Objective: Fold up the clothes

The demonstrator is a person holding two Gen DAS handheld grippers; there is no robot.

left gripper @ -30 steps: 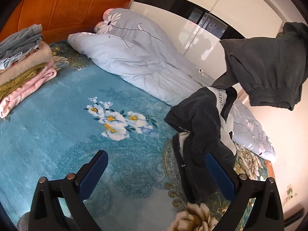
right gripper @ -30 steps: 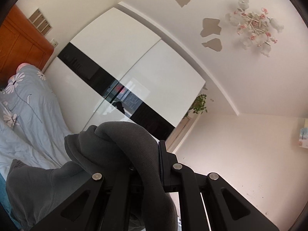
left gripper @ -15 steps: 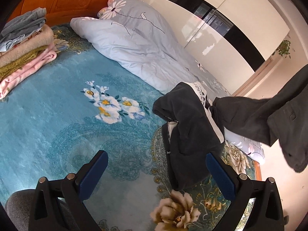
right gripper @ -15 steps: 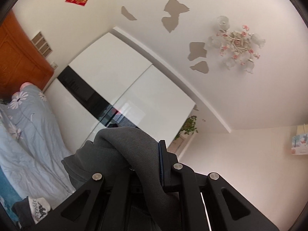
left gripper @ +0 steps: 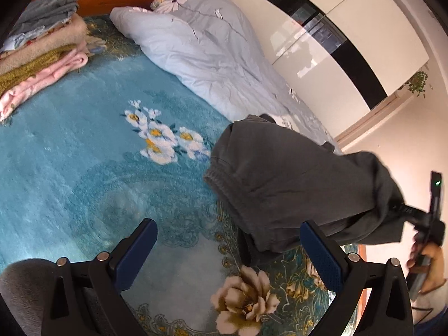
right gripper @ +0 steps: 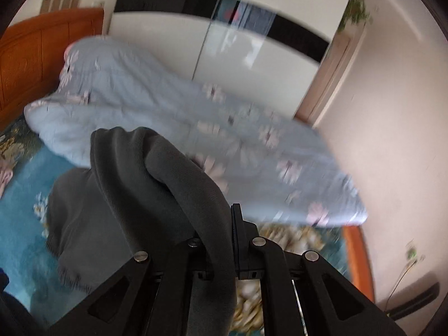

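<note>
A dark grey garment (left gripper: 294,184) with an elastic waistband lies draped over the right part of the blue floral bed cover (left gripper: 84,154). It covers another dark garment beneath it. My right gripper (right gripper: 221,240) is shut on a fold of the grey garment (right gripper: 156,184); it also shows at the right edge of the left wrist view (left gripper: 411,212). My left gripper (left gripper: 228,247) is open and empty, low over the bed cover, just left of the garment.
A stack of folded clothes (left gripper: 39,56) sits at the far left by the wooden headboard (right gripper: 33,58). A pale blue duvet (left gripper: 212,56) lies along the far side. A white wardrobe (left gripper: 336,42) stands behind.
My right gripper has swung down from high in the air, bringing the grey garment onto the bed over the other dark garment. The left gripper stayed open and drifted slightly.
</note>
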